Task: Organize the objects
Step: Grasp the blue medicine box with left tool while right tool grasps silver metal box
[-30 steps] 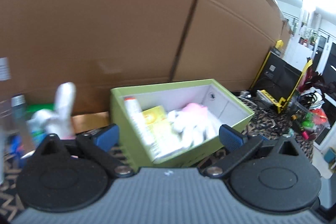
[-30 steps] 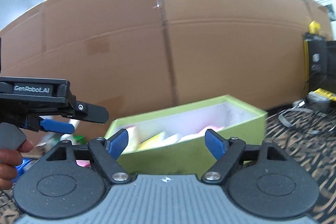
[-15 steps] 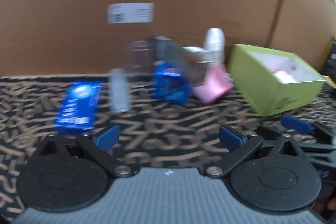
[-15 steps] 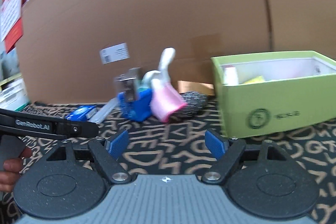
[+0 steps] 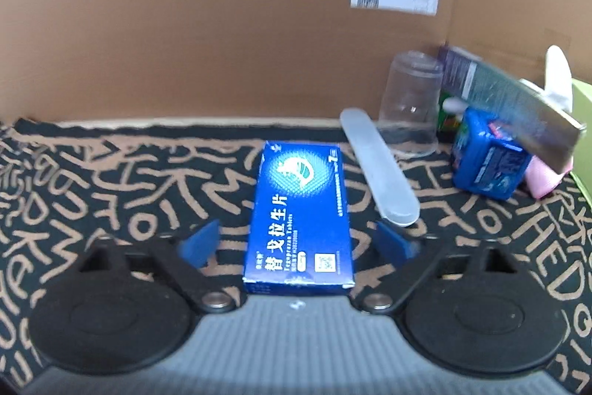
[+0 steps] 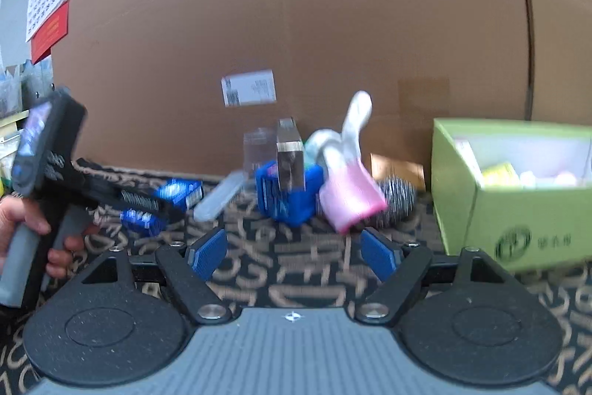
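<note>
Since the earlier frames the left tongs [image 5: 298, 243] have swung away from the green box and dropped toward the patterned surface [image 5: 111, 187], and they now straddle a blue medicine box [image 5: 300, 210] lying flat, its near end between the two blue pads. Their jaws are closing, but a clear gap shows on each side of the carton, so nothing is gripped yet. Just to its right lies a frosted plastic case [image 5: 377, 169], with a clear cup [image 5: 410, 102] behind it and a blue pack [image 5: 488, 158] under a leaning grey box further right. In the right wrist view the camera has also turned from the green box [image 6: 518, 195], which now sits at the right edge with items already inside. The right tongs [image 6: 292, 252] stand wide and empty above the surface, facing the pile. At far left a hand [image 6: 22, 221] holds the left tool over the blue carton. The carton looks like the next item to be packed.
</note>
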`<action>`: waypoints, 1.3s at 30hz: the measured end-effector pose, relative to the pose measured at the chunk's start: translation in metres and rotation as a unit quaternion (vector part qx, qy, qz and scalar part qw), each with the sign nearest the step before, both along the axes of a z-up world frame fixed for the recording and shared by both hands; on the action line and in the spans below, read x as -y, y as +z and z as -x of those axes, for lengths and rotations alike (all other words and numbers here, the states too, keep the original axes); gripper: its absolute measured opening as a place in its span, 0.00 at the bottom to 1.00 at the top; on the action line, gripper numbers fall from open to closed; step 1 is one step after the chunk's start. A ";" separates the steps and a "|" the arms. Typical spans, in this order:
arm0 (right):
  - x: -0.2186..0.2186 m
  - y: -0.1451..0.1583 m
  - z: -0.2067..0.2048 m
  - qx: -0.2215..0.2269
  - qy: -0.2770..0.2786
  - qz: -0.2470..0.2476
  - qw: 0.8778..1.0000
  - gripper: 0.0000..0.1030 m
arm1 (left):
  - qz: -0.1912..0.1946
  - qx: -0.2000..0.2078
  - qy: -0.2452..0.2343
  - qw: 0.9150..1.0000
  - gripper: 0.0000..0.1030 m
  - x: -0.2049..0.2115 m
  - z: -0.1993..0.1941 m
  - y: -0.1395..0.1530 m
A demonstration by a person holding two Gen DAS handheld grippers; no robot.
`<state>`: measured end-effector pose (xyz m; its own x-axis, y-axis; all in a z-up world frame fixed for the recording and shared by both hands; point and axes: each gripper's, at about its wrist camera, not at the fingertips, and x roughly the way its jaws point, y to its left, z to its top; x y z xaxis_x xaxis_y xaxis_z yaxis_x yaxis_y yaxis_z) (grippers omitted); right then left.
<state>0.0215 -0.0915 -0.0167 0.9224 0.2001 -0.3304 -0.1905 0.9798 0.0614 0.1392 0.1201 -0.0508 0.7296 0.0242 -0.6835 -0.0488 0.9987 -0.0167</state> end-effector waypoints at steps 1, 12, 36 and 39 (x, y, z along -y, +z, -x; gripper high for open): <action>-0.003 0.004 -0.004 0.011 0.000 0.008 1.000 0.79 | 0.001 0.000 -0.002 1.000 0.64 -0.001 -0.001 -0.001; -0.036 0.019 -0.081 0.012 -0.006 0.066 0.998 0.25 | 0.008 -0.010 -0.116 0.993 0.54 0.025 0.058 0.003; -0.015 0.003 0.048 -0.062 0.039 0.050 0.996 0.30 | 0.003 -0.015 -0.164 0.986 0.60 0.052 0.080 0.006; -0.016 0.003 0.039 -0.059 0.029 0.034 0.997 0.30 | 0.003 -0.013 -0.166 0.986 0.62 0.052 0.081 0.006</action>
<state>-0.0176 -0.0757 -0.0135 0.8633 0.2259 -0.4513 -0.2426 0.9699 0.0213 0.0587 0.0681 -0.0449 0.6781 -0.2177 -0.7019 0.2806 0.9595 -0.0265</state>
